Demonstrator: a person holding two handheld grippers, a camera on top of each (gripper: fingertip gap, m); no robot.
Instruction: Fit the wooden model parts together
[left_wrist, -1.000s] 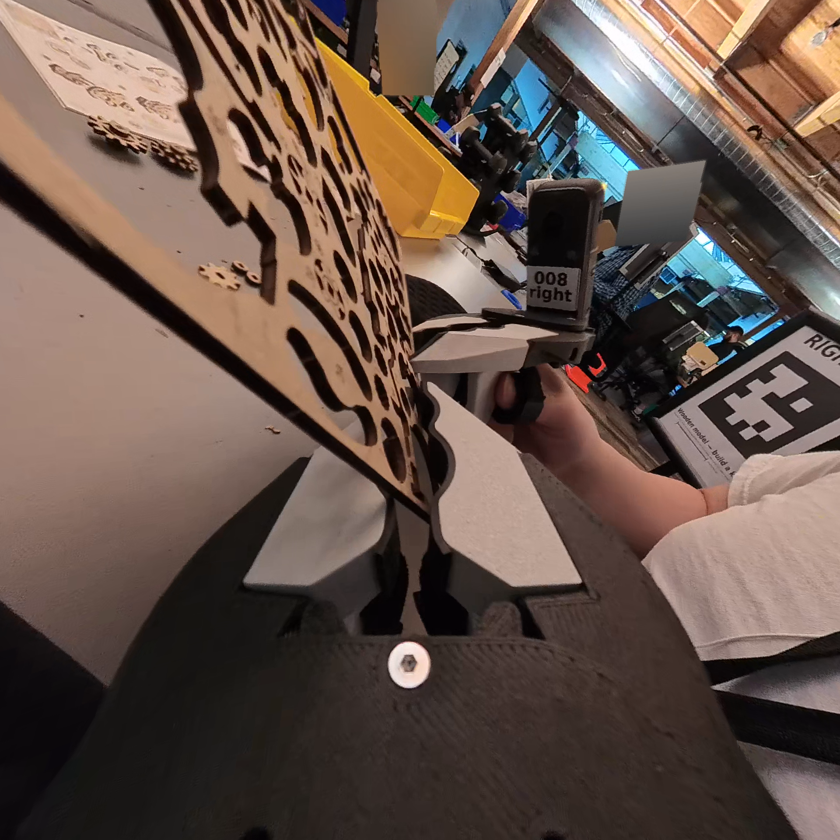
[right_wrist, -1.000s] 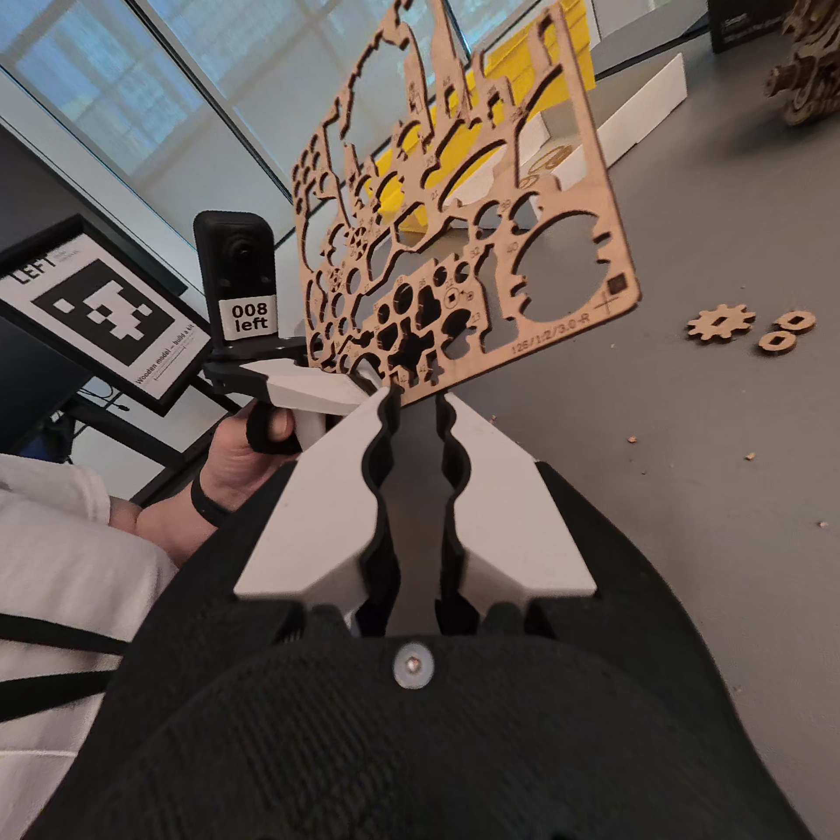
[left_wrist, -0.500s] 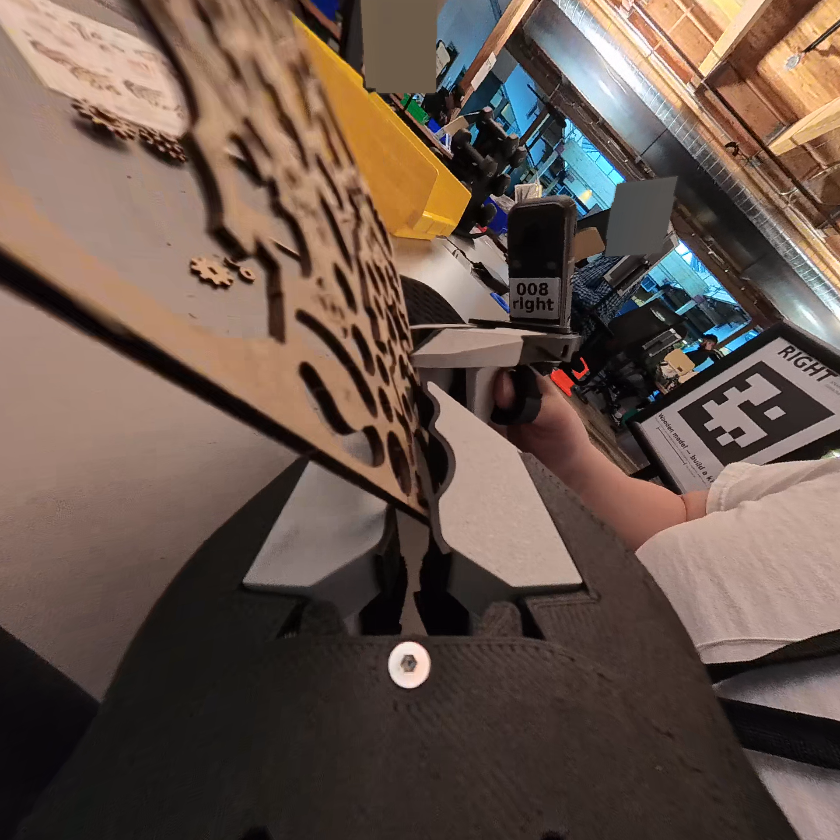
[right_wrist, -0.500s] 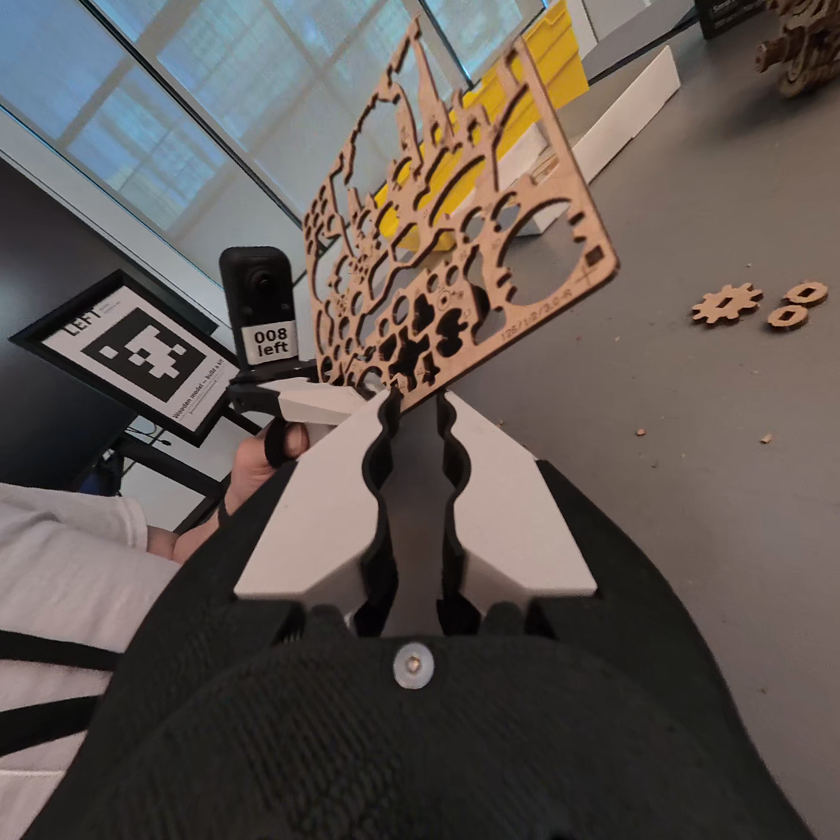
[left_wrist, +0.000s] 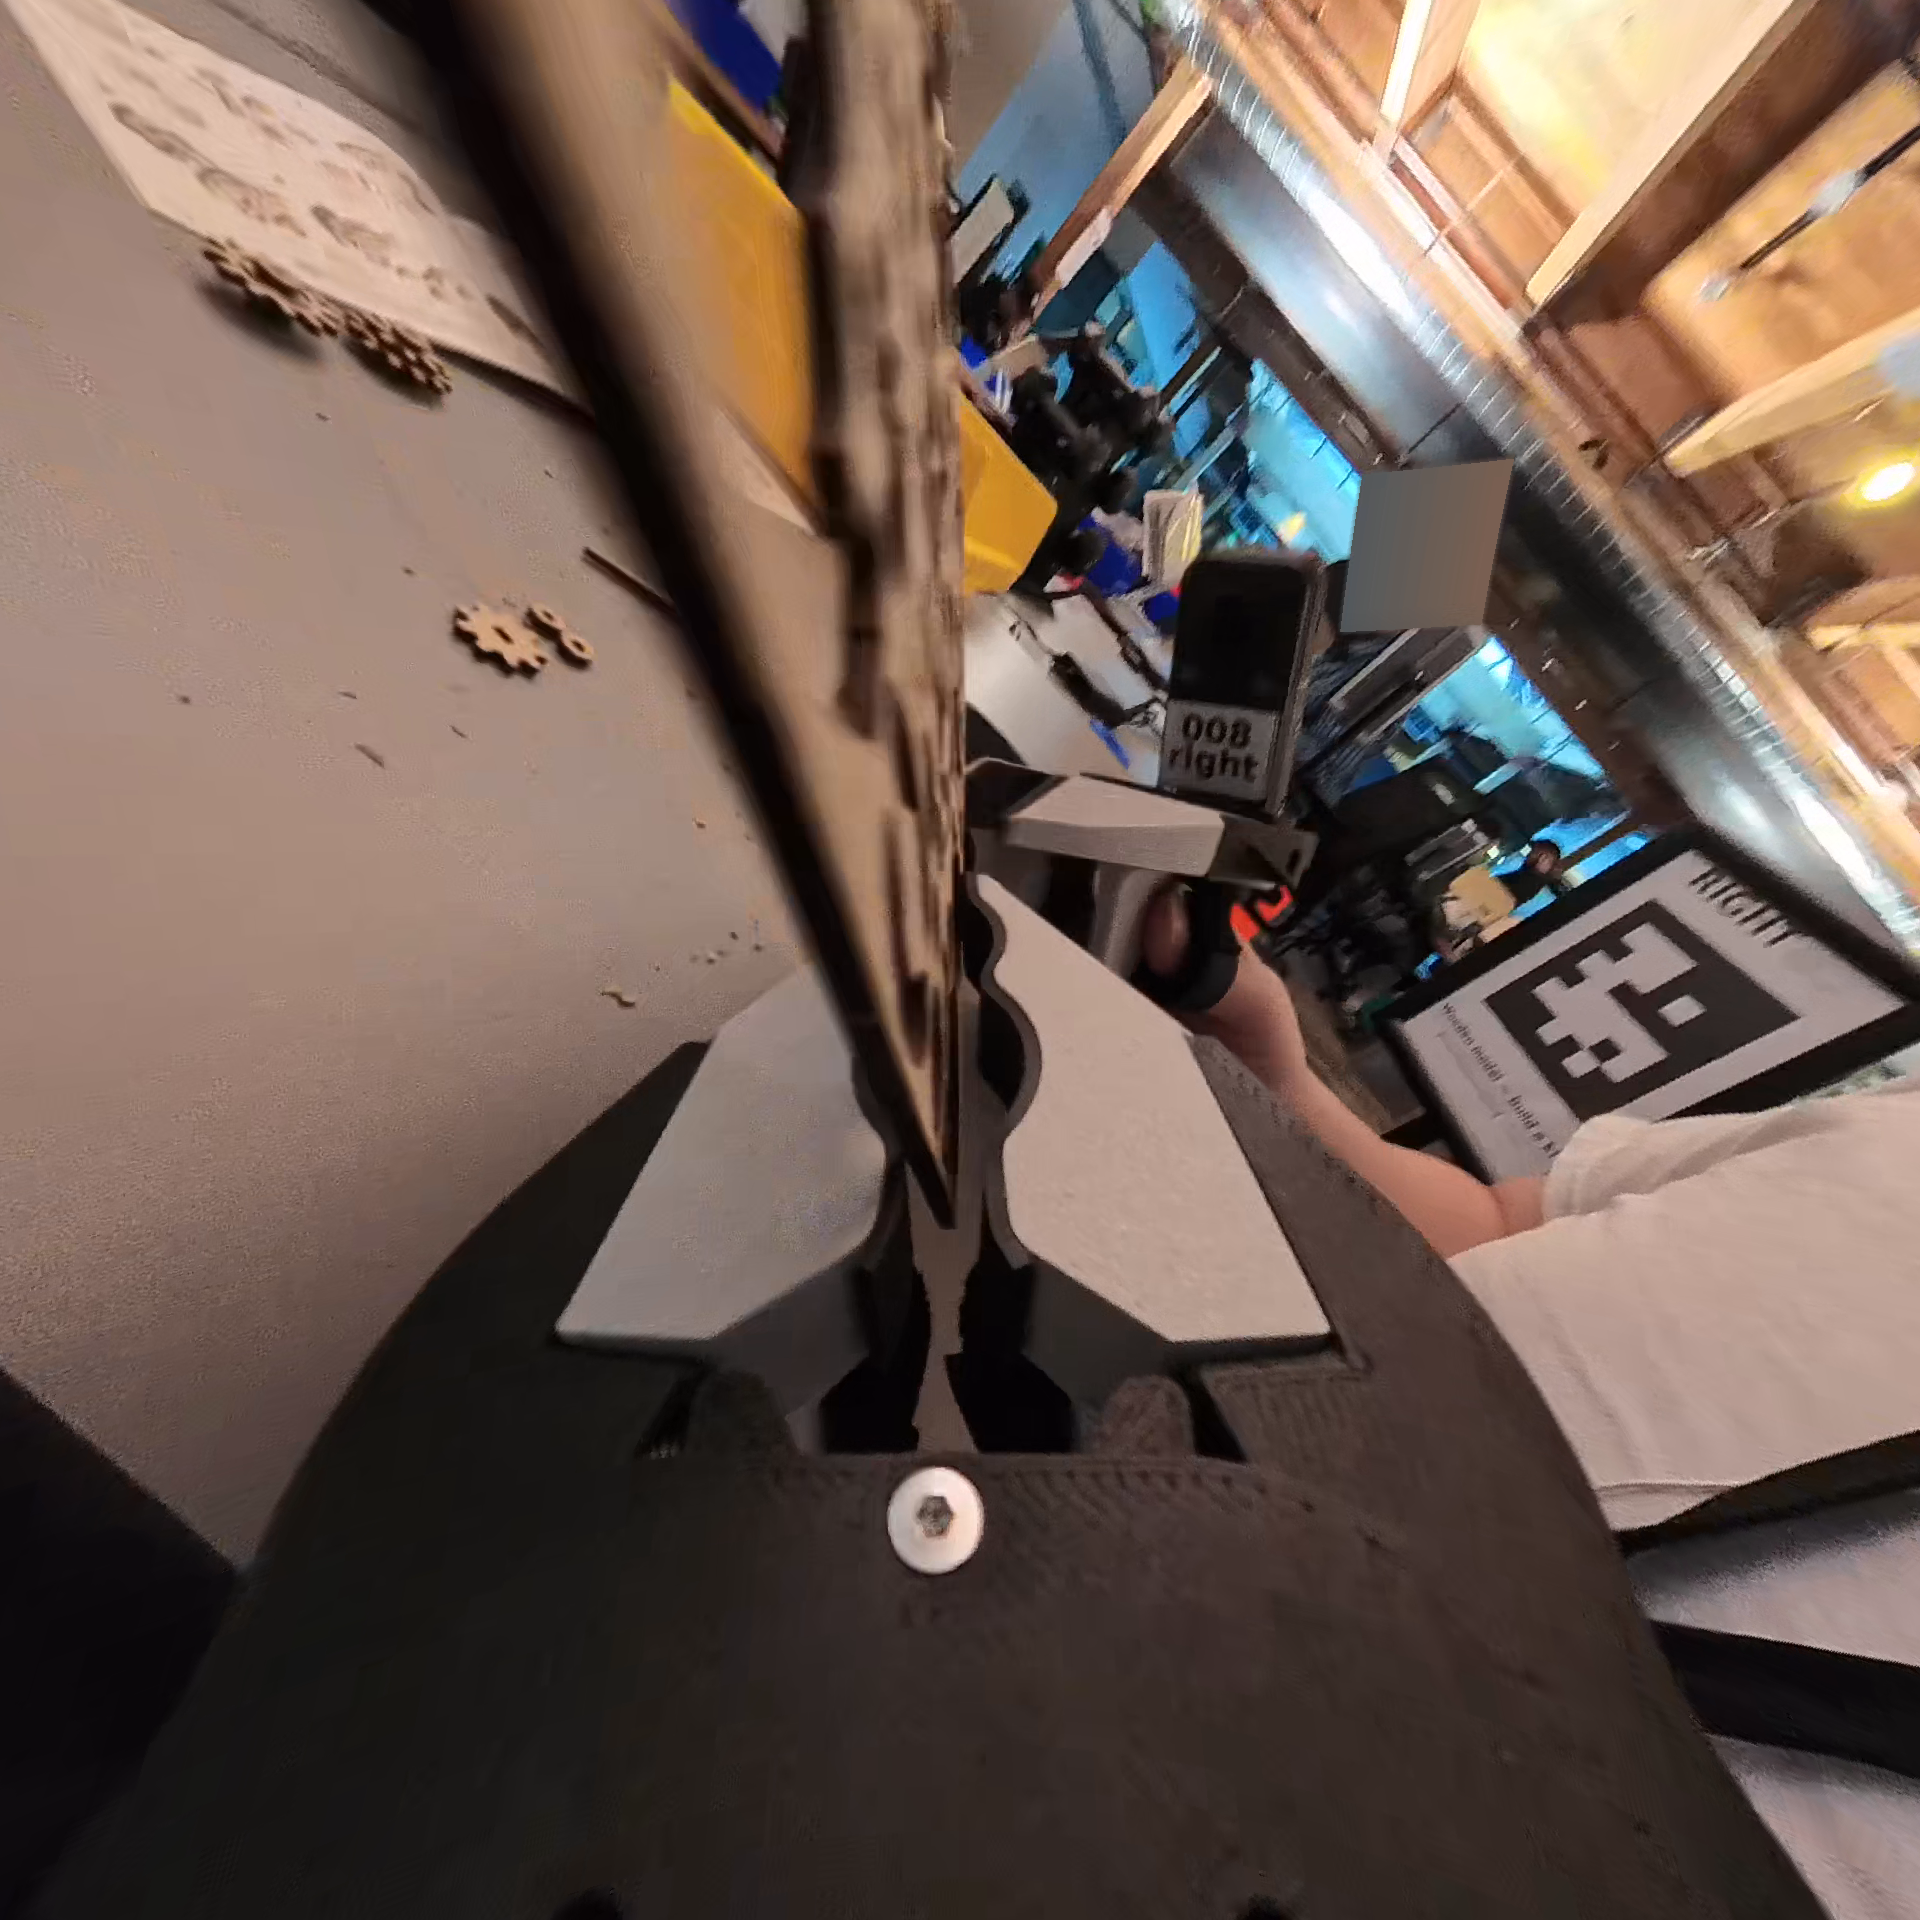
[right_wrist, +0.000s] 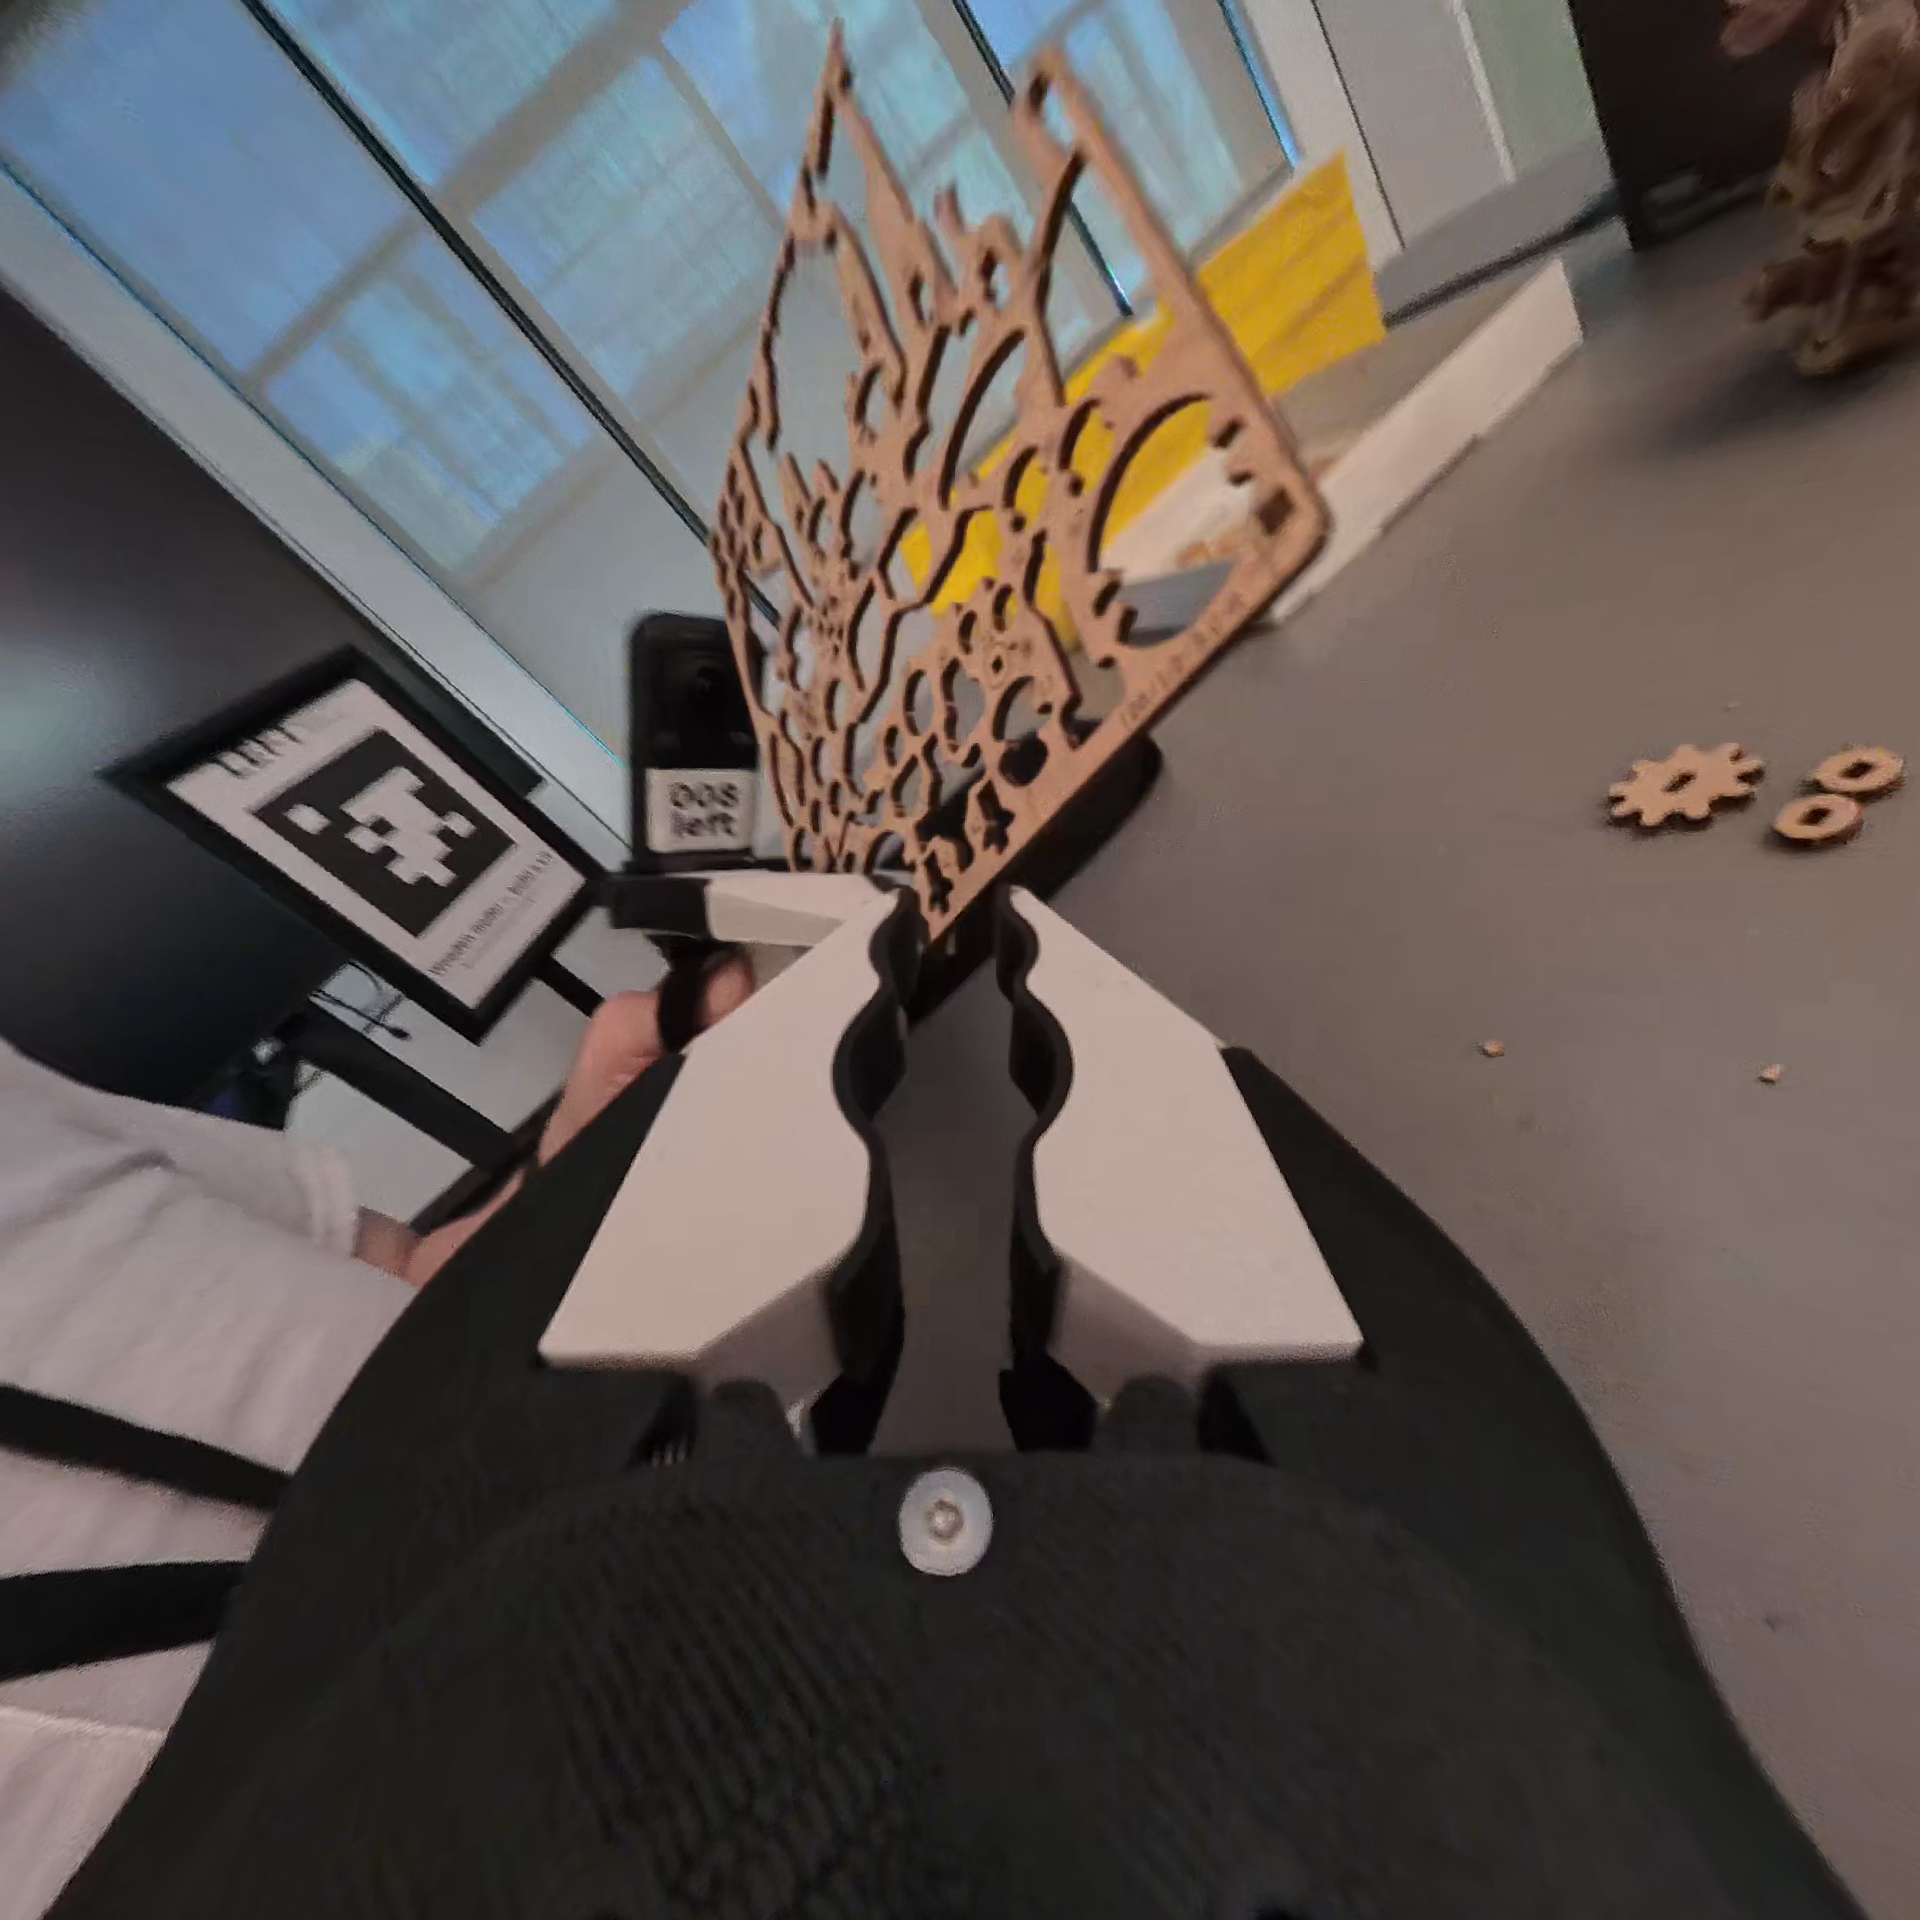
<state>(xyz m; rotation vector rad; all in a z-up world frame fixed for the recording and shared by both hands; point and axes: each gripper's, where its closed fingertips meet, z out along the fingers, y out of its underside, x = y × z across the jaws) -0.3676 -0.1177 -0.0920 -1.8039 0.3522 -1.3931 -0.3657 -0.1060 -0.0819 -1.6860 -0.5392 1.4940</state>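
Jaws of left gripper (left_wrist: 940, 1049) clamp the wooden sheet (right_wrist: 997, 582); right gripper (right_wrist: 956, 925) jaws stand apart at its edge. Step: part removal; next, pinch one remaining piece

Left gripper (left_wrist: 961, 1049), grey fingers with black wavy pads on a black body, is clamped on the lower edge of a thin laser-cut brown wooden sheet (left_wrist: 831, 582). The sheet rises up and away from the fingers, seen nearly edge-on, blurred. Just beyond the fingertips to the right, the right gripper (left_wrist: 1003, 821) points its grey fingers at the sheet, held by a hand (left_wrist: 1195, 951); its grip state is hidden. Left of the sheet on the grey tabletop (left_wrist: 312, 883) lie small wooden gear pieces (left_wrist: 520, 634), with more gears (left_wrist: 332, 322) farther off beside a white printed paper sheet (left_wrist: 270, 177). A yellow plastic bin (left_wrist: 748, 312) sits behind the sheet.
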